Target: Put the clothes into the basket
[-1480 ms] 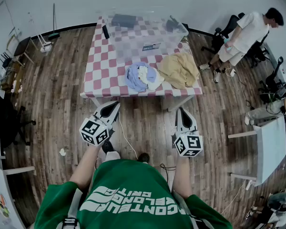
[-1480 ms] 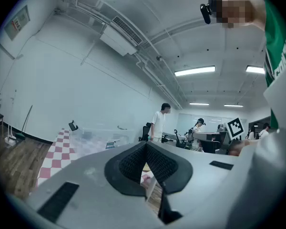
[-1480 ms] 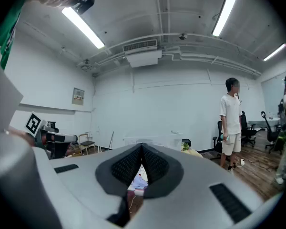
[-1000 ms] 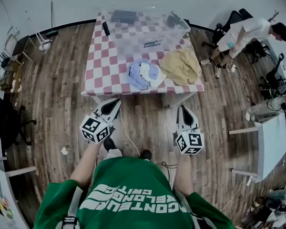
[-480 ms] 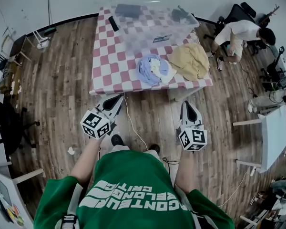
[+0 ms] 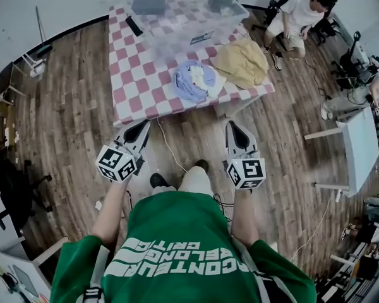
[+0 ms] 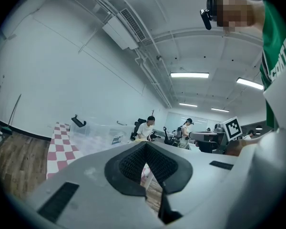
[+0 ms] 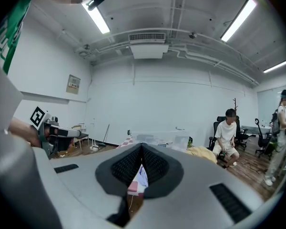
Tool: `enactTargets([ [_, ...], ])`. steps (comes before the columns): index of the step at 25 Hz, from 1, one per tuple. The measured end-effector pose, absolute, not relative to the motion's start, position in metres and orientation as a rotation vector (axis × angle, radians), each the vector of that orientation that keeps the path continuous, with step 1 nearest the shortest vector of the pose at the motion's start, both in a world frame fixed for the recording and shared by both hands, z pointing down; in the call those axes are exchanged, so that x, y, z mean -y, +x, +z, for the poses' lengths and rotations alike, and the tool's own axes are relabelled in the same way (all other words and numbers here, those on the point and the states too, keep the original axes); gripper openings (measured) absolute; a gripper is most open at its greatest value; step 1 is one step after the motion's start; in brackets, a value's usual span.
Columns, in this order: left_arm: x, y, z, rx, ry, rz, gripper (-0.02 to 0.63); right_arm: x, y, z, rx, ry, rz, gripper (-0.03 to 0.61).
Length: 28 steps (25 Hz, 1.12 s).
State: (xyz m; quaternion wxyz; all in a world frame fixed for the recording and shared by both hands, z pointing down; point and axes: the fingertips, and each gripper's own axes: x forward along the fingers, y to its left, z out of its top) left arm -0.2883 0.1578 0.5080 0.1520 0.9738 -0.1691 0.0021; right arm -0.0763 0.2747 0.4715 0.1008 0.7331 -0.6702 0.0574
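On the checked table (image 6: 139, 81) lie a blue and white bundle of clothes (image 6: 194, 80) near the front edge and a yellow garment (image 6: 241, 62) at the front right corner. Behind them stands a clear plastic basket (image 6: 189, 24). Both grippers hang over the wooden floor, short of the table. My left gripper (image 6: 140, 130) is shut and empty, and my right gripper (image 6: 232, 129) is shut and empty too. In the right gripper view the blue bundle (image 8: 141, 176) shows just past the closed jaws, the yellow garment (image 8: 202, 152) to the right. The left gripper view shows the table (image 7: 57, 149) and the basket (image 7: 97, 132).
A black remote-like object (image 6: 134, 26) lies on the table's far left. A person in white (image 6: 300, 14) sits on an office chair at the back right. A white side table (image 6: 357, 150) stands to the right, chairs and clutter to the left. A cable (image 6: 167, 156) runs across the floor.
The head view has swung and the table now sits farther left and tilted. Both grippers stay shut, low in front of me. The person in white has sat down at the back right.
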Motion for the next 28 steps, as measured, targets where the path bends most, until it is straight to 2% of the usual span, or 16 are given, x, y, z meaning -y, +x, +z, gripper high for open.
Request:
enactTargets([
  [10, -0.125, -0.246, 0.521, 0.474, 2.794, 0.040, 0.003, -0.235, -0.042, 0.494, 2.004, 2.137, 0.223, 0.006],
  [28, -0.020, -0.110, 0.580, 0.515, 2.758, 0.222, 0.003, -0.104, 0.101, 0.566, 2.055, 1.951, 0.346, 0.006],
])
